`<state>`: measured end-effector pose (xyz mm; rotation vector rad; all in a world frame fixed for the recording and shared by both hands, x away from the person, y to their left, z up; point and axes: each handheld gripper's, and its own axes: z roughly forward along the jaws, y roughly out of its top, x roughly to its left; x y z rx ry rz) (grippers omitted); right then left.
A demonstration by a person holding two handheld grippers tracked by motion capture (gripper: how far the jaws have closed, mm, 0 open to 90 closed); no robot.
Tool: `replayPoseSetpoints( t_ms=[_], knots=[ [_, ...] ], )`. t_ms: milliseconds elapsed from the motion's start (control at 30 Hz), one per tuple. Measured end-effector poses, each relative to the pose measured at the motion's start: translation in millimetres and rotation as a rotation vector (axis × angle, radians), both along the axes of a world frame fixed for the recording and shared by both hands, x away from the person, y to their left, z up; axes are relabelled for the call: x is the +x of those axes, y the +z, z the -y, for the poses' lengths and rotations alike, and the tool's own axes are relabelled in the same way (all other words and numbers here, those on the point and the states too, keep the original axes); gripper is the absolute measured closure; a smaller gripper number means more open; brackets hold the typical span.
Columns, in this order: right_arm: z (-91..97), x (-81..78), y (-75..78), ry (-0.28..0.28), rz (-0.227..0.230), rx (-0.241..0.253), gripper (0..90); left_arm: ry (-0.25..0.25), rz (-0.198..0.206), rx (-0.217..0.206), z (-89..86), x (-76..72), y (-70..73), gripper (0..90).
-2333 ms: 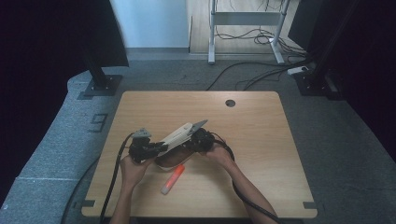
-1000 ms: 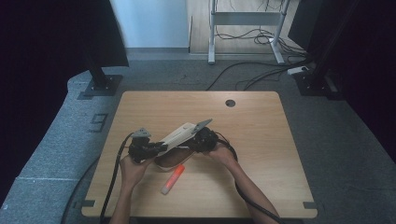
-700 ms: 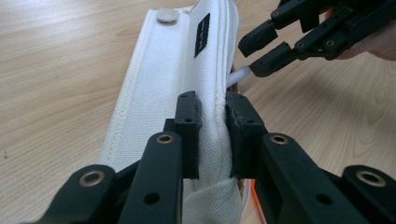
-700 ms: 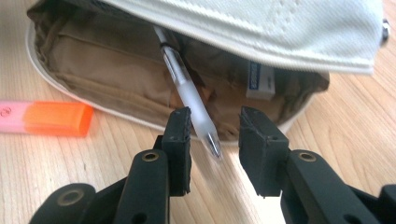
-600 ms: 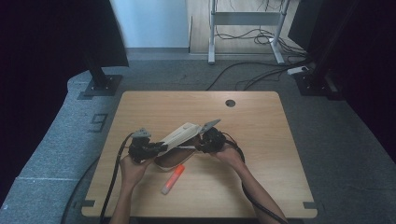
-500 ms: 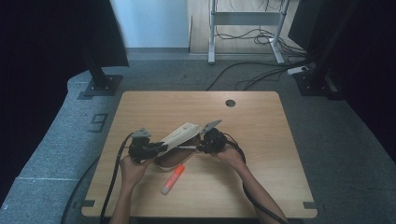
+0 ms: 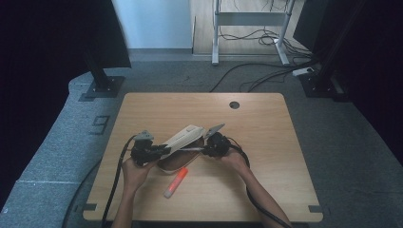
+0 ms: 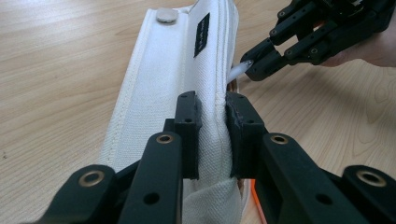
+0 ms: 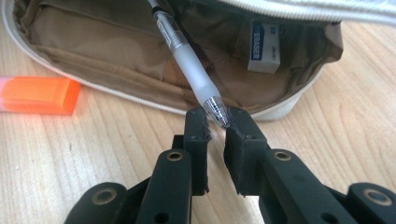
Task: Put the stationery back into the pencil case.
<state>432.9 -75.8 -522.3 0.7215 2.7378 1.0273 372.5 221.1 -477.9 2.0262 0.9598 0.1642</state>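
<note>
**benchrat:** Why is the left gripper (image 8: 212, 123) clamped on the pencil case (image 8: 187, 74) flap, left of centre in the high view?

**me:** I pinch that white lid to hold it up, so the brown pocket stays open. Right gripper (image 9: 215, 128) has just been closing, and I've got its jaws nipping the pen (image 9: 189, 70) tip; the barrel already lies inside beside the eraser (image 9: 264, 46). Orange highlighter (image 9: 37, 94) waits on the table (image 7: 285, 142), bottom centre.

You are working on a pale matt wooden table (image 9: 327, 154) with fine grain. The white pencil case (image 8: 163, 93) is looking like coarse woven cloth, its brown lining (image 9: 93, 42) softer, its round stud (image 8: 166, 15) dull metal. The frosted plastic pen (image 9: 194, 70) and translucent orange plastic marker (image 9: 39, 94) are gleaming smoothly.
</note>
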Motion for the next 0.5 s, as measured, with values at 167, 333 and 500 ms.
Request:
replayPoseSetpoints(
  t_ms=[167, 333, 500],
  knots=[
    [-2.4, 3.2, 1.3, -0.005, 0.012, 0.002, 77.3, 0.0, 0.0, -0.001, 0.2, 0.0, -0.1, 76.1],
    [-6.1, 9.9, 2.2, -0.015, 0.029, 0.004, 76.4, -0.001, -0.002, -0.003, 0.1, 0.1, -0.1, 76.1],
    [-10.0, 15.7, 1.7, -0.029, 0.035, 0.0, 75.2, -0.003, -0.003, -0.006, 0.3, 0.2, -0.2, 76.0]
  ],
)
